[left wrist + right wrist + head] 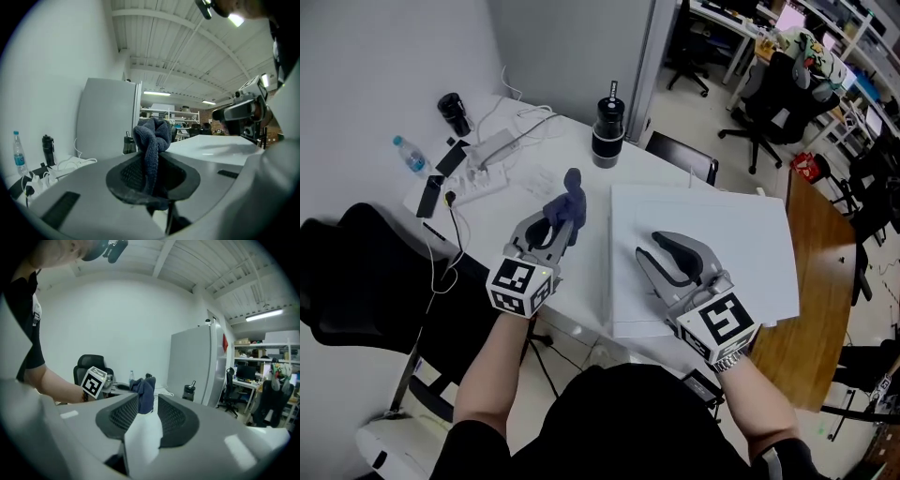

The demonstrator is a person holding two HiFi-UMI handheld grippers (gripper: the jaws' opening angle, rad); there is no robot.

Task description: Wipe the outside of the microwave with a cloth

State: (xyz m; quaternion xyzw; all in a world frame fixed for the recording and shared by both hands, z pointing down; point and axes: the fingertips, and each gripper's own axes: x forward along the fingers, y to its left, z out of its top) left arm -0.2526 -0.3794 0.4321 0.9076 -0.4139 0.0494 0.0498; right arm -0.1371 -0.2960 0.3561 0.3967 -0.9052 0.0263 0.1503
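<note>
- Head view: my left gripper [561,223] pinches the dark blue cloth [569,202] above the tabletop [572,141], just left of the white microwave [741,234]. My right gripper [649,247] is over the microwave's top.
- Left gripper view: the jaws are clamped on the cloth, which bunches above them.
- Right gripper view: the jaws are spread and grip nothing; the cloth shows beyond them.

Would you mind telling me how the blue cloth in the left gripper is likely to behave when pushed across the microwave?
The cloth is probably floppy: it bunches and folds above the left gripper. It seems light, standing up from one pinch. Its knitted texture would likely drag, not slip, on the smooth microwave top.
</note>
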